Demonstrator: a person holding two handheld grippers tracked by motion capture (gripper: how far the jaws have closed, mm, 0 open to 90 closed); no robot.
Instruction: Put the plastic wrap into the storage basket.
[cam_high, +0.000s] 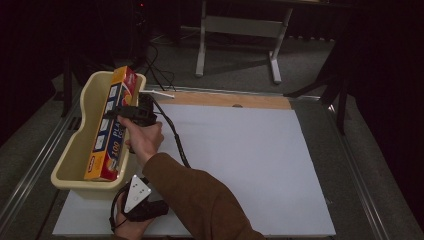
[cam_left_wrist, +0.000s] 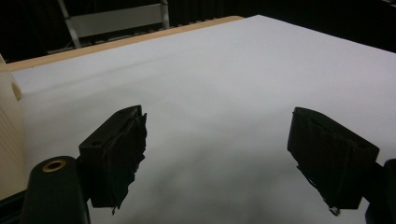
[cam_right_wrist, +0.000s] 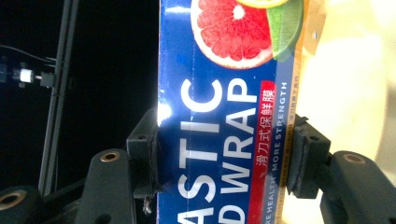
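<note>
Right gripper fingers clamp the plastic wrap box btwn them, over tub; left gripper fingers spread, nothing btwn.

The person's right arm, in a brown sleeve, reaches from the bottom edge up and to the left across the table. Its hand is wrapped around the right gripper, whose two black jaws are pressed against opposite sides of a box — closed firmly on it. The left hand sits low by the near edge, holding the left gripper with its jaws spread wide apart — nothing between them.
</note>
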